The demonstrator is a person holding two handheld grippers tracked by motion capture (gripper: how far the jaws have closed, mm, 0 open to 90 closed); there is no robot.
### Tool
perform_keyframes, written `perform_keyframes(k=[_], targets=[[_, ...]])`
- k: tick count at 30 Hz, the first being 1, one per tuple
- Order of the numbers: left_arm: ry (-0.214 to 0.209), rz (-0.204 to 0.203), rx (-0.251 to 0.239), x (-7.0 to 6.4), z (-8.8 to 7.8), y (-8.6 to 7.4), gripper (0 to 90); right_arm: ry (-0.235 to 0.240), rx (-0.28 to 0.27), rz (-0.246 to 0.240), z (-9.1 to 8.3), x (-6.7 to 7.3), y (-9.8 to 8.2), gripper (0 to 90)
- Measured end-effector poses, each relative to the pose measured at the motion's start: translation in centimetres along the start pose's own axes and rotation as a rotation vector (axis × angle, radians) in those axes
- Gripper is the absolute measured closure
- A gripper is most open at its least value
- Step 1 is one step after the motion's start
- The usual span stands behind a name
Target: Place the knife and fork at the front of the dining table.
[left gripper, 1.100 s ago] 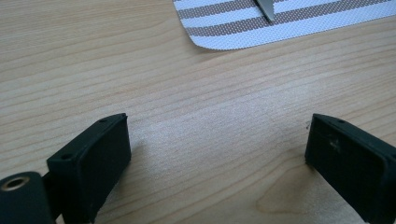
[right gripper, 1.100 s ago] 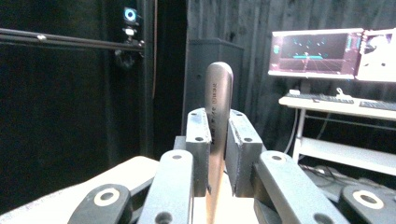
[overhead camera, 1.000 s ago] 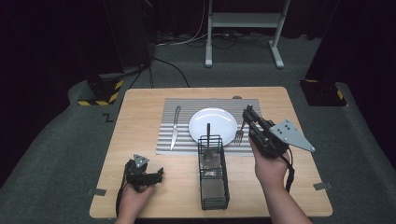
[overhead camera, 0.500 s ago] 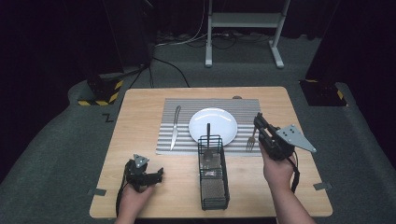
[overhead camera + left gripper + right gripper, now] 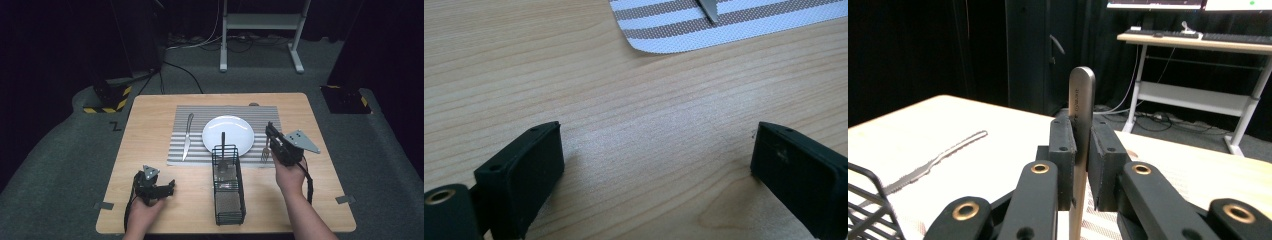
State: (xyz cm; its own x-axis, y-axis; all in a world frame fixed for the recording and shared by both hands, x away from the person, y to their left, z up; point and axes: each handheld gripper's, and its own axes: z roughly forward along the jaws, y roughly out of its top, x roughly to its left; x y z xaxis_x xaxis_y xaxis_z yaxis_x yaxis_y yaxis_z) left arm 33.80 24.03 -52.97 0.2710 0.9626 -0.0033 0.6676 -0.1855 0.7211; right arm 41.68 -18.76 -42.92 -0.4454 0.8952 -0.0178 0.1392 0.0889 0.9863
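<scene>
My right gripper is shut on a metal fork, which hangs tines down over the striped placemat, just right of the white plate. In the right gripper view the fork's handle stands upright, pinched between the pads of my right gripper. A knife lies on the placemat left of the plate. My left gripper rests on the wooden table near its front left. Its jaws stand wide open over bare wood, with nothing between them.
A black wire basket stands in front of the plate, with a dark utensil handle sticking up at its far end. The placemat's corner and the knife tip lie ahead of the left gripper. A desk frame stands beyond the table.
My right gripper has carried the fork down and to the right, from beside the basket's top to the placemat right of the plate. The left gripper has not moved.
</scene>
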Motion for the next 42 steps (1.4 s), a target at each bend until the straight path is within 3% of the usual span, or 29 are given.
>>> perform_keyframes(k=[9, 20, 26, 32, 42], targets=[[-0.002, -0.002, 0.0, 0.0, 0.0, 0.0, 6.9, 0.002, 0.048, 0.026, 2.0, -0.5, -0.9, 83.0], [0.005, -0.007, -0.005, -0.1, 0.0, -0.1, 7.6, 0.011, 0.086, 0.127, 5.4, -2.3, -1.3, 86.1], [0.007, -0.006, -0.006, -0.1, -0.1, -0.1, 8.2, 0.013, 0.139, 0.167, 7.6, -3.3, -1.7, 85.7], [0.008, -0.007, -0.008, -0.1, -0.1, -0.1, 9.2, 0.019, 0.184, 0.244, 9.7, -4.6, -2.6, 85.4], [0.008, -0.01, -0.012, -0.1, -0.3, -0.2, 11.2, -0.003, 0.258, 0.286, 11.9, -5.7, -4.3, 83.6]])
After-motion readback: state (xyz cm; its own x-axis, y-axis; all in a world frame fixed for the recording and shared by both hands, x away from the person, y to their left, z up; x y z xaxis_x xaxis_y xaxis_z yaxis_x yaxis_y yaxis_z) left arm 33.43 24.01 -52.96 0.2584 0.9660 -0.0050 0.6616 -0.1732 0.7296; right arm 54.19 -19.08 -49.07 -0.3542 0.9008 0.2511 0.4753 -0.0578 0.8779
